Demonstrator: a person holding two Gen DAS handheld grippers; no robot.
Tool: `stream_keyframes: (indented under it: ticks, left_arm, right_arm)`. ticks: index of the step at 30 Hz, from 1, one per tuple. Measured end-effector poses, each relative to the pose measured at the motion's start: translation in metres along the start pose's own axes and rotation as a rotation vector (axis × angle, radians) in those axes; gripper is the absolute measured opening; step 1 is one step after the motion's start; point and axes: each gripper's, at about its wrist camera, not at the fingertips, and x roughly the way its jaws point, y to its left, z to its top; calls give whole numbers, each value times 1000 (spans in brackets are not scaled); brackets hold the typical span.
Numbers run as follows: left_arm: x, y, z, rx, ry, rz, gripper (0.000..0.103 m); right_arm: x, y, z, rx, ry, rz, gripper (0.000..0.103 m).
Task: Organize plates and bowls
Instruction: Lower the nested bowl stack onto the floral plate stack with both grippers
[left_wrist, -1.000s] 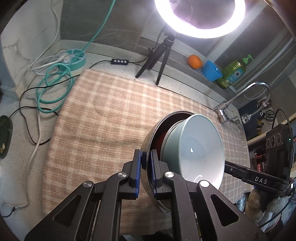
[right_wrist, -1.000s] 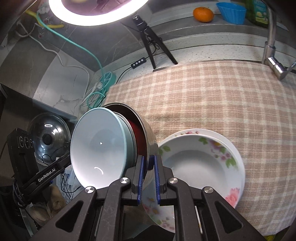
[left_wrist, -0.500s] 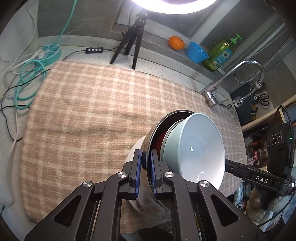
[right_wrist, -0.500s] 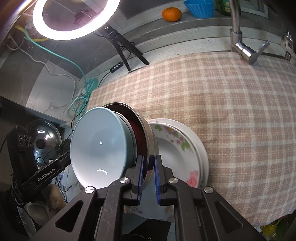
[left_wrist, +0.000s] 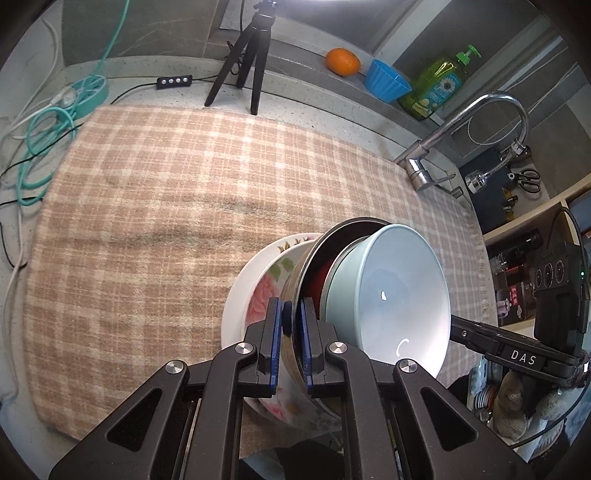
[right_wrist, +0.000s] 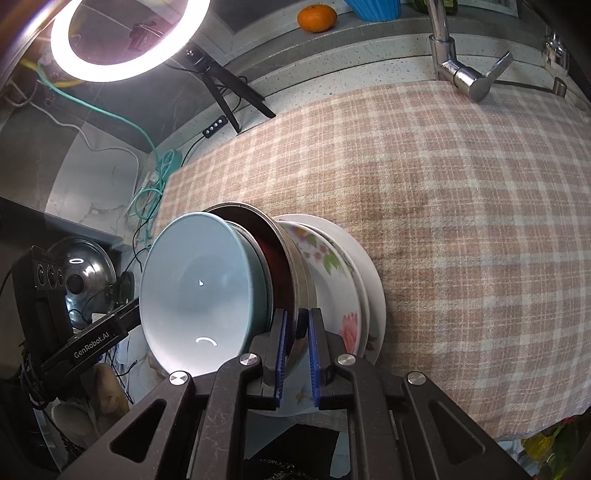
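A steel bowl holds a red bowl and a pale blue bowl nested inside. My left gripper is shut on the steel bowl's rim. My right gripper is shut on the opposite rim of the same steel bowl, with the pale blue bowl on top. The stack hangs just over a floral bowl that sits on a white plate near the cloth's front edge; whether they touch is unclear. The floral bowl and plate also show in the right wrist view.
A checked cloth covers the counter. A tripod with a ring light stands at the back. An orange, blue cup, soap bottle and tap lie at the back right. Cables lie left.
Both grippers have carried the nested bowl stack over the floral bowl and plate, which have come in under it. The grip has not changed.
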Motion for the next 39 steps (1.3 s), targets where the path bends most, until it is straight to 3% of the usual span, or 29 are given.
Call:
stream_keyframes:
  ticks: [39]
  left_arm:
    - [14,1,1,20,39,1,7]
  right_arm:
    - [6,-5,-5,25,9,-7,12]
